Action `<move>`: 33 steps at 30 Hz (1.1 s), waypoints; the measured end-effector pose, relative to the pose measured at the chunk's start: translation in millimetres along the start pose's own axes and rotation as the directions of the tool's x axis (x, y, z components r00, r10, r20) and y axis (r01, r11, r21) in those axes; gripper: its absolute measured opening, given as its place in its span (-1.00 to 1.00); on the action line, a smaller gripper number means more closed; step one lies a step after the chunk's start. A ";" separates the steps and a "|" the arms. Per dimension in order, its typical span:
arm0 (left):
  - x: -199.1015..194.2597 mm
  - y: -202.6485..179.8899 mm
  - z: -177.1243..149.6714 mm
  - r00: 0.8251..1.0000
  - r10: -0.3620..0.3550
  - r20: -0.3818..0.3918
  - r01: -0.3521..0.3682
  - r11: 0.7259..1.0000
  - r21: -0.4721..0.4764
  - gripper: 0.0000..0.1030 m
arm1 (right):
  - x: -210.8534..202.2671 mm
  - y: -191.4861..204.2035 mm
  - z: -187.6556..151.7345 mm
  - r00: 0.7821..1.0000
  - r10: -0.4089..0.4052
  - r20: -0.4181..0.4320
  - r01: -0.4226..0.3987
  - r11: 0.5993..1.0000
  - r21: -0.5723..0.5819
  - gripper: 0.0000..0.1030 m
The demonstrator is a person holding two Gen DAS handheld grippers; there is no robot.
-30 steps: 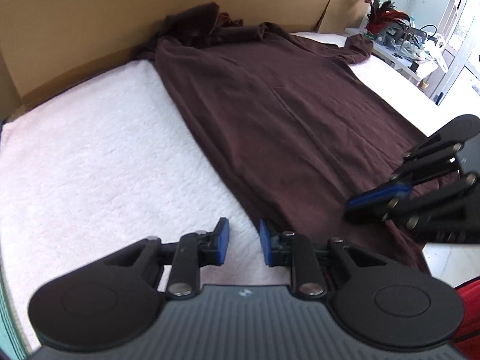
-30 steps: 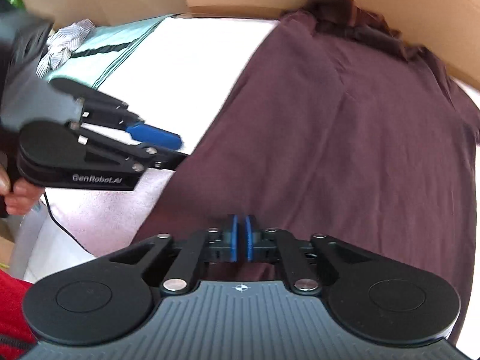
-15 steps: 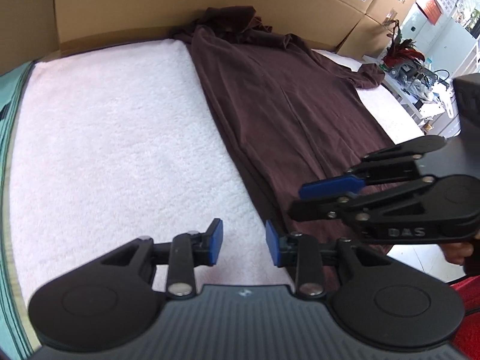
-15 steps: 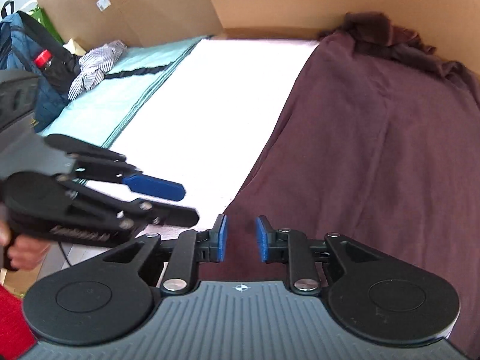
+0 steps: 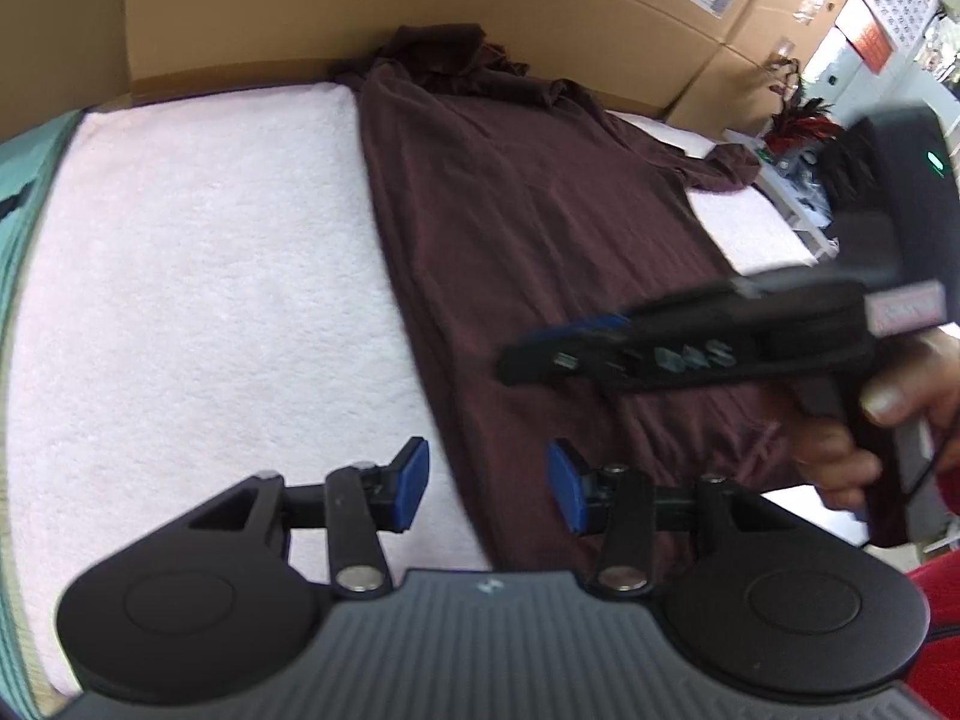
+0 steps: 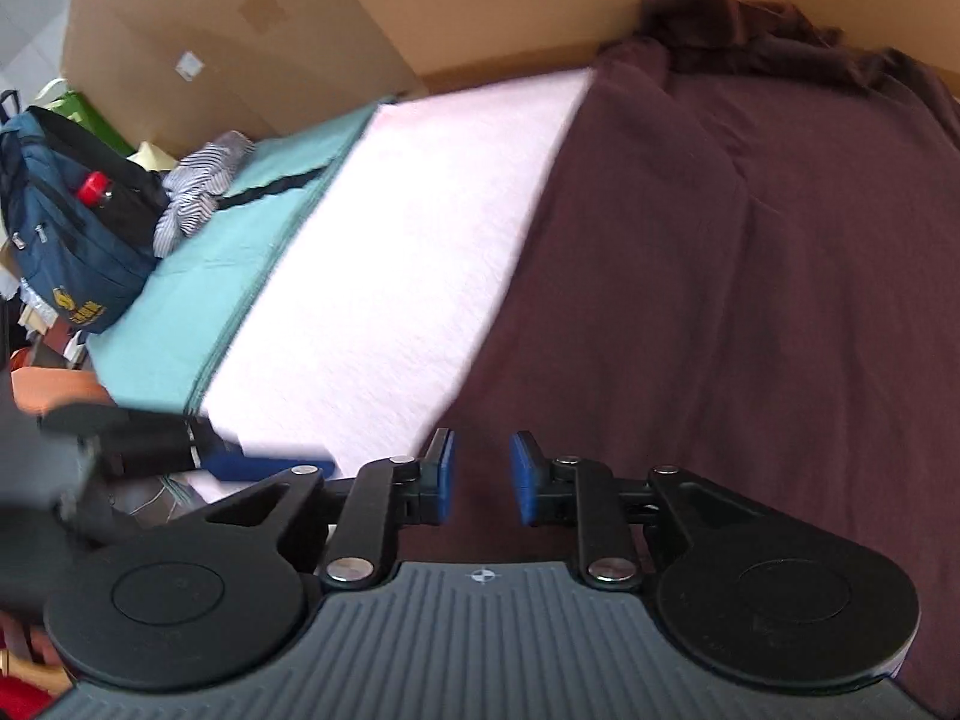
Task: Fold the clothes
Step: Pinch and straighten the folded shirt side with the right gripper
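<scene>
A dark brown shirt (image 5: pixel 540 228) lies flat on a white fleece cover (image 5: pixel 198 276), its collar end bunched against the cardboard at the back. My left gripper (image 5: pixel 489 483) hovers above the shirt's near left edge; its jaws are opening and grip nothing. In the right wrist view the same shirt (image 6: pixel 750 300) fills the right side. My right gripper (image 6: pixel 483 474) hangs over its near hem, jaws opening and free of cloth. Each gripper shows in the other's view: the right gripper (image 5: pixel 540 348) held by a hand (image 5: pixel 840 444), and the left gripper (image 6: pixel 264 450) at lower left.
Cardboard boxes (image 5: pixel 420 6) wall off the back. A teal cloth (image 6: pixel 240 264) borders the fleece on the left, with a striped garment (image 6: pixel 204 186) and a blue backpack (image 6: pixel 66 222) beyond it. A cluttered white desk (image 5: pixel 798 204) stands at the far right.
The right gripper was shut a second ago and now stands apart; the left gripper's jaws have widened. In the left wrist view the right gripper now sits higher and closer.
</scene>
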State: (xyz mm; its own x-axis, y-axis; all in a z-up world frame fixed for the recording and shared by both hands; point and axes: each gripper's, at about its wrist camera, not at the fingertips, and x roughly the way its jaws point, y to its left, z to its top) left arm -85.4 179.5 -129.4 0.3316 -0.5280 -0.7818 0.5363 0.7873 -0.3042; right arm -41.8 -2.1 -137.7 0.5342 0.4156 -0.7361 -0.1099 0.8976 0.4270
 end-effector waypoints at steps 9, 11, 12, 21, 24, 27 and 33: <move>12.4 -17.0 -9.5 0.999 -0.041 -0.019 0.040 0.999 -0.021 0.04 | 7.2 -8.1 -1.4 0.999 -0.027 -0.027 0.027 1.000 0.001 -0.94; 11.2 -15.3 -8.4 0.999 -0.047 -0.016 0.047 0.999 -0.027 0.04 | 4.1 -15.7 -4.0 0.999 -0.008 -0.034 0.009 0.999 0.038 -0.92; 10.2 -13.9 -6.4 0.999 -0.049 -0.011 0.048 0.998 -0.027 0.06 | 4.8 -17.8 -5.2 0.999 -0.003 -0.039 0.005 0.999 0.051 -0.89; 22.3 -2.7 9.8 0.998 -0.055 -0.026 0.054 0.998 -0.015 0.16 | -1.9 -10.0 -6.6 0.997 -0.074 0.002 0.074 0.997 -0.029 -0.71; 29.3 -5.5 3.4 0.996 -0.070 -0.053 0.070 0.998 -0.007 0.16 | -14.1 0.2 -2.0 0.991 -0.098 0.092 0.110 0.984 -0.140 -0.64; 30.0 -8.5 -2.4 0.995 -0.080 -0.058 0.080 0.997 -0.013 0.16 | -19.0 9.9 11.8 0.992 0.005 0.125 0.019 0.982 -0.189 -0.65; 24.7 -7.9 -7.5 0.993 -0.098 -0.072 0.097 0.995 -0.020 0.18 | 27.5 19.4 25.0 0.996 -0.085 0.018 0.087 0.963 -0.254 -0.65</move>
State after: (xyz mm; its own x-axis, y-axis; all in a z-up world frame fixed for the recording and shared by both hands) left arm -87.3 162.6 -150.4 0.2209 -0.5786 -0.7852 0.5507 0.7384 -0.3892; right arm -8.3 23.0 -136.5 0.5569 0.3353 -0.7599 -0.2724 0.9380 0.2143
